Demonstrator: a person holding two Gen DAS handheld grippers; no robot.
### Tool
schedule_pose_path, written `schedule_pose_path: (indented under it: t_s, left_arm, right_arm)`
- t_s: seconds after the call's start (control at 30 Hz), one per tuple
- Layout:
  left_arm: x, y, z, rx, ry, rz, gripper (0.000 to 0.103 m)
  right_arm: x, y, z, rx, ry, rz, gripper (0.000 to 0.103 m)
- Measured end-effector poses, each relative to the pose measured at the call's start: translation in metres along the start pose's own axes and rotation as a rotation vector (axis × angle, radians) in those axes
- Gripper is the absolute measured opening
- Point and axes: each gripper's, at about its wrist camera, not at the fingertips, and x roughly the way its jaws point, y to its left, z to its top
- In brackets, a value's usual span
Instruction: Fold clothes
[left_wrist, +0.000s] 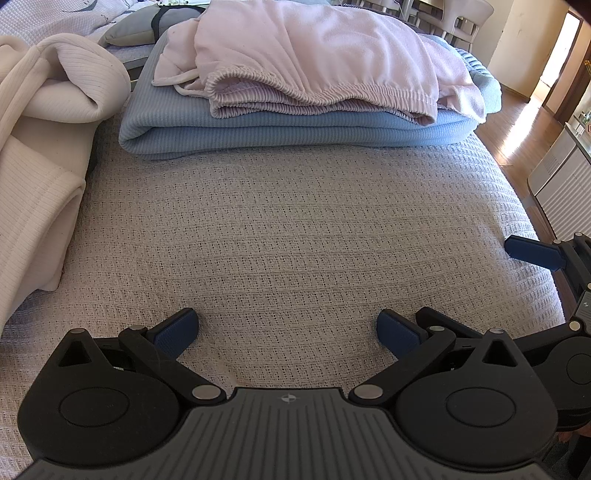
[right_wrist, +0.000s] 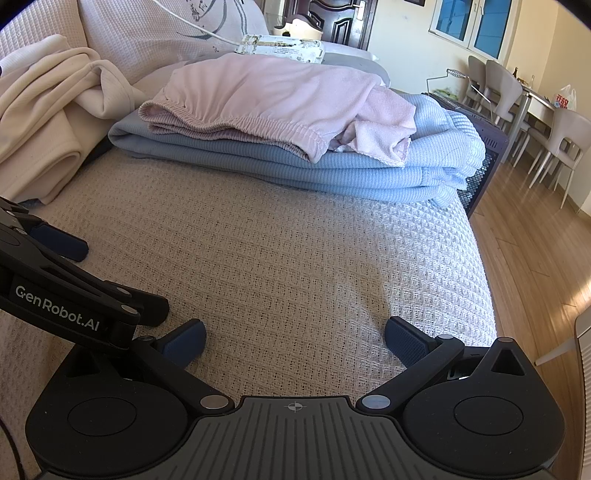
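Both sets of tongs hung wide apart with nothing between them: the left tongs (left_wrist: 287, 326) low over the waffle-weave bedspread (left_wrist: 295, 229), the right tongs (right_wrist: 295, 338) the same, blue pads splayed to either side and close to the weave. Out ahead, at the far end of the bed, sat the folded blue blanket (left_wrist: 280, 129), and loosely on top of it lay the pink trousers (left_wrist: 314, 55), elastic waistband facing the cameras and gaping a little. To the left slumped a cream garment (left_wrist: 44, 122), bunched and rumpled against the bed's edge. Sunlight fell across the wooden floor (right_wrist: 535, 251) on the right. The right wrist view took in the room: pale dining chairs (right_wrist: 561, 136) at a table, blue-paned windows (right_wrist: 472, 22), a dark door behind the pillows, and a white power strip (right_wrist: 280, 46) just beyond the pile. The left wrist view gave only a bright doorway and a white cabinet. Each camera caught the neighbouring tool at its edge, so the two were side by side, level, both aimed at the stack.
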Motion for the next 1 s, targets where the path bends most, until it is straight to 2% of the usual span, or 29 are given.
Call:
schedule_pose_path:
  t_s: [1.0]
  left_arm:
    - [0.0007,-0.0019,-0.0005,-0.001,-0.004,0.002,0.103]
  right_arm:
    - [0.0005,0.0004,0.0005,-0.001,0.000,-0.003,0.103]
